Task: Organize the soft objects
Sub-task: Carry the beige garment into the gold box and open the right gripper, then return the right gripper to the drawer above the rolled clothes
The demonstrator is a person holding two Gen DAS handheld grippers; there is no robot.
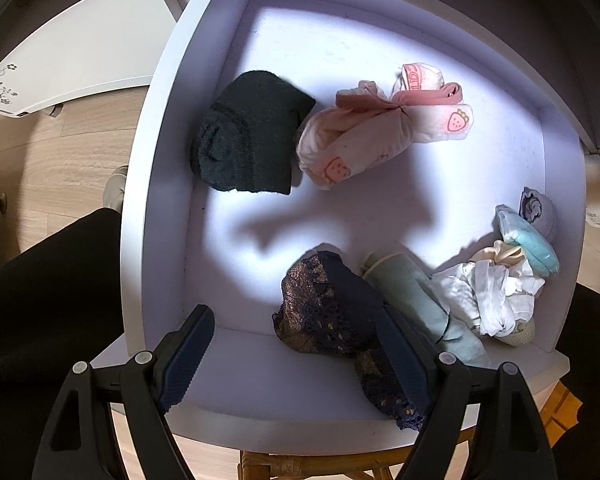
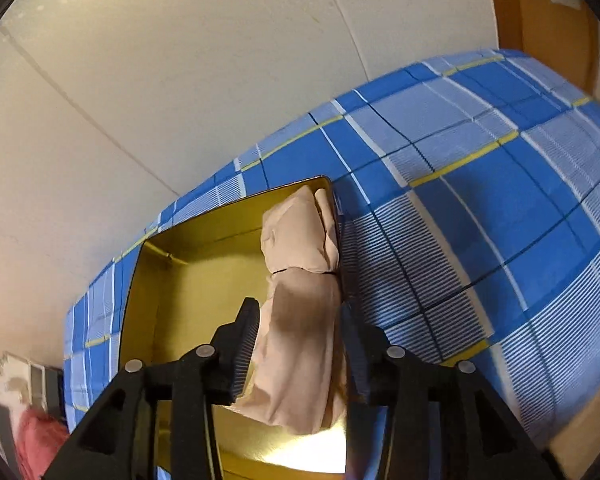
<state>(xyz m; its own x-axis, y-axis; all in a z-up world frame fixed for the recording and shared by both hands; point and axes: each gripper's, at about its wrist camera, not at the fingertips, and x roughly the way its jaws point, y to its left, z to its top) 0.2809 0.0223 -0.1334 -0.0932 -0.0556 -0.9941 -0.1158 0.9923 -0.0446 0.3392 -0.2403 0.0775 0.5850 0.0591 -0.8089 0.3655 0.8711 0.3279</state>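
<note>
In the left wrist view my left gripper (image 1: 292,314) points straight down over a white drawer (image 1: 160,184), jaws wide open and holding nothing. Below it a navy lace garment (image 1: 332,308) hangs over the drawer's front wall, partly hidden by the right finger. Beside that lie a pale green roll (image 1: 420,300) and a white crumpled cloth (image 1: 488,296). Further back are a dark green knit piece (image 1: 248,136) and a pink strawberry-print bundle (image 1: 380,128). In the right wrist view my right gripper (image 2: 298,306) is open around a folded beige cloth (image 2: 300,320) lying in a gold tin (image 2: 156,280).
A teal cloth (image 1: 536,248) and a lilac roll (image 1: 538,212) sit at the drawer's right wall. A dark sleeve or leg (image 1: 40,300) is left of the drawer, with wooden floor beyond. The tin rests on a blue checked bedsheet (image 2: 480,200) by a pale wall.
</note>
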